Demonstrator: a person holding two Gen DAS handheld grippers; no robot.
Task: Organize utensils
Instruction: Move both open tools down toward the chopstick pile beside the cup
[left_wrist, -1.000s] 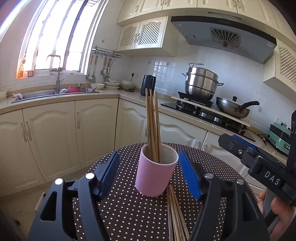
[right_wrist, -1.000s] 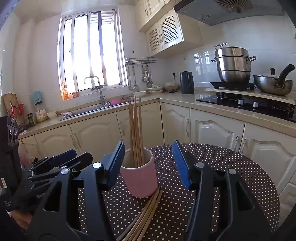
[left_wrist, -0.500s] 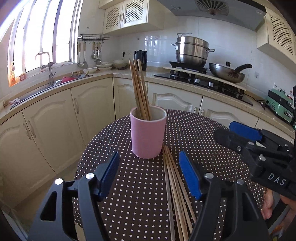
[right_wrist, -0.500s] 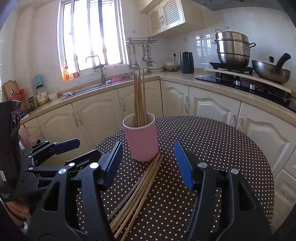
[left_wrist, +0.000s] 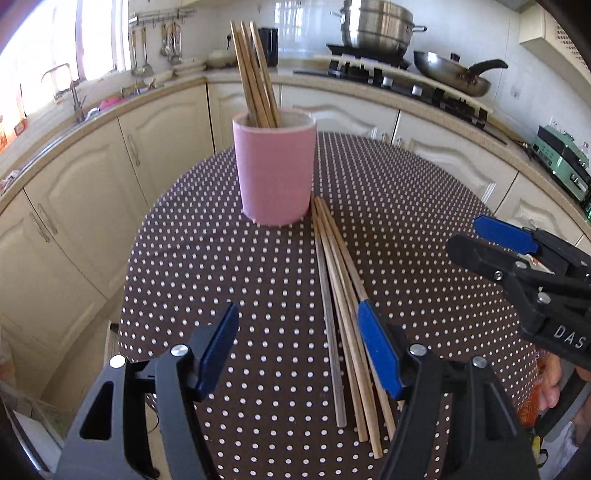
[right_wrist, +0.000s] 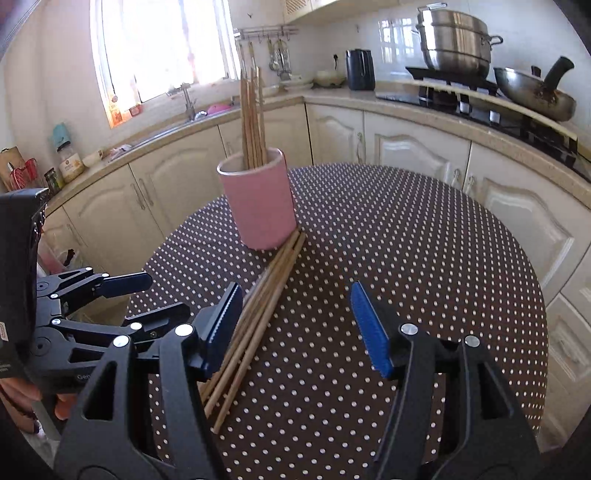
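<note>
1. A pink cup (left_wrist: 275, 173) holding upright chopsticks (left_wrist: 255, 74) is seen at the far side of the dotted surface (left_wrist: 221, 258).
2. Loose chopsticks (left_wrist: 340, 295) are laid near it.
3. The left gripper (left_wrist: 297, 354) is held with jaws apart, empty.
4. The right gripper (right_wrist: 295, 328) is seen with jaws opening, empty.

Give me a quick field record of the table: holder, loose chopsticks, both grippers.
cup: pink cup upright on dotted table, chopsticks standing inside
loose chopsticks: bundle flat on table, far ends at the cup's base
left gripper: open, holding nothing, bundle near its right finger
right gripper: jaws opening, holding nothing, bundle beside its left finger
</note>
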